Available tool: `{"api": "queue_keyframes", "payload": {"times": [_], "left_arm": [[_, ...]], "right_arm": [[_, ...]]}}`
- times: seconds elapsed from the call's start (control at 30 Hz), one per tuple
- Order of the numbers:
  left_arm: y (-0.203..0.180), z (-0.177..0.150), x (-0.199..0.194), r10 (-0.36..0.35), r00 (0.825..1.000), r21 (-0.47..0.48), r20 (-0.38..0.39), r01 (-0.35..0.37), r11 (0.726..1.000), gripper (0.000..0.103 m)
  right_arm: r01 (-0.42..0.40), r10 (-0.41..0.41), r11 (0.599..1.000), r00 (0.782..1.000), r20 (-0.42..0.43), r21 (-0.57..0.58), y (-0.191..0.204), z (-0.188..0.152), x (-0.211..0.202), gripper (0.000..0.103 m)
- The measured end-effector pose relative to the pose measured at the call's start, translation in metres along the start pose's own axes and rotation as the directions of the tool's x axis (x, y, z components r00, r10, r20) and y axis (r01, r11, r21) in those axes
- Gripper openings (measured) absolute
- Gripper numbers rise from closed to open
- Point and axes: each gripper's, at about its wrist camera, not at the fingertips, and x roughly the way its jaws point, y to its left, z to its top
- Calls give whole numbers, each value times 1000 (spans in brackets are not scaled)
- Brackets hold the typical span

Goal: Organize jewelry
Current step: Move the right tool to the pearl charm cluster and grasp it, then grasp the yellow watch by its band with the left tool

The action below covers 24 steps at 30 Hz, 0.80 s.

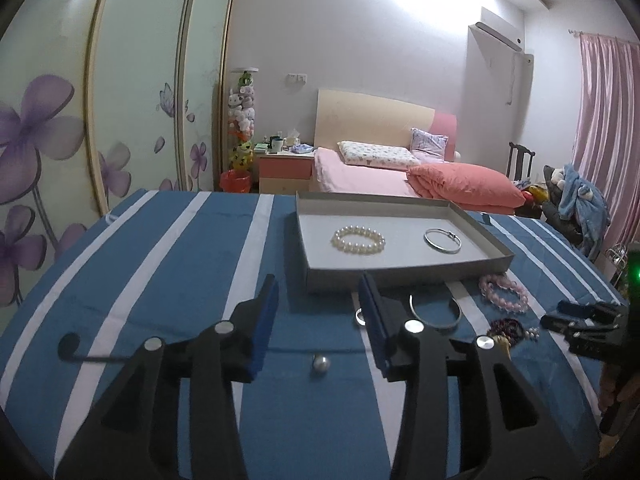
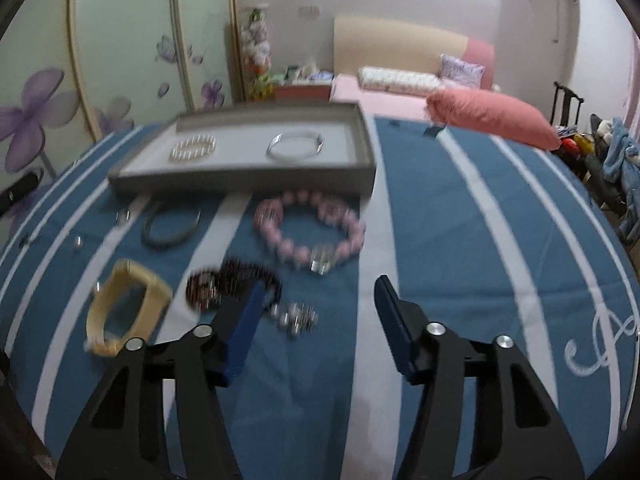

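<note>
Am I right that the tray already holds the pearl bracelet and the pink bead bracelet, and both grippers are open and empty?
Not quite. The tray holds the pearl bracelet and a silver bangle. The pink bead bracelet lies on the striped cloth in front of the tray, as the right wrist view shows. The left gripper and right gripper are open and empty.

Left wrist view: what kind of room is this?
Most likely a home bedroom: a bed with pillows, a wardrobe with flower-print doors and a pink curtain. The jewelry lies on a striped cloth.
</note>
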Motion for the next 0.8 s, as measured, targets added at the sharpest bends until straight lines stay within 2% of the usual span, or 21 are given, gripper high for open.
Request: {"api": "queue_keyframes", "payload": {"times": [0.13,0.27,0.4,0.43,0.47,0.5,0.6,0.73,0.8], "left_arm": [[0,-5,-3,4,1000,-2,-17,-4,1000,44],[2,-9,-5,4,1000,-4,-31,-4,1000,44],[-1,-11,-6,-15,999,-8,-45,15,1000,44],[-3,-12,-7,-23,999,-9,-49,22,1000,44],[-5,-13,-7,-31,998,-8,-53,30,1000,44],[-8,-14,-7,-41,997,-6,-58,40,999,45],[-22,-18,-7,-81,994,4,-74,81,997,49],[-49,-23,-5,-159,980,18,-116,162,987,54],[-65,-27,-3,-186,972,34,-142,193,981,60]], "right_arm": [[2,-3,999,999,-54,-33,11,-9,12,49],[-12,9,1000,994,-109,-27,10,-11,21,39],[-18,17,1000,994,-107,-15,11,-11,25,36],[-20,19,1000,994,-106,-15,11,-12,25,30],[-26,24,1000,994,-105,-16,12,-14,24,19],[-33,31,999,994,-106,-18,12,-15,23,14],[-22,18,999,994,-108,-28,14,-19,20,13],[-7,10,1000,995,-102,28,3,-24,13,13],[4,1,999,995,-101,48,-1,-26,11,13]]}}
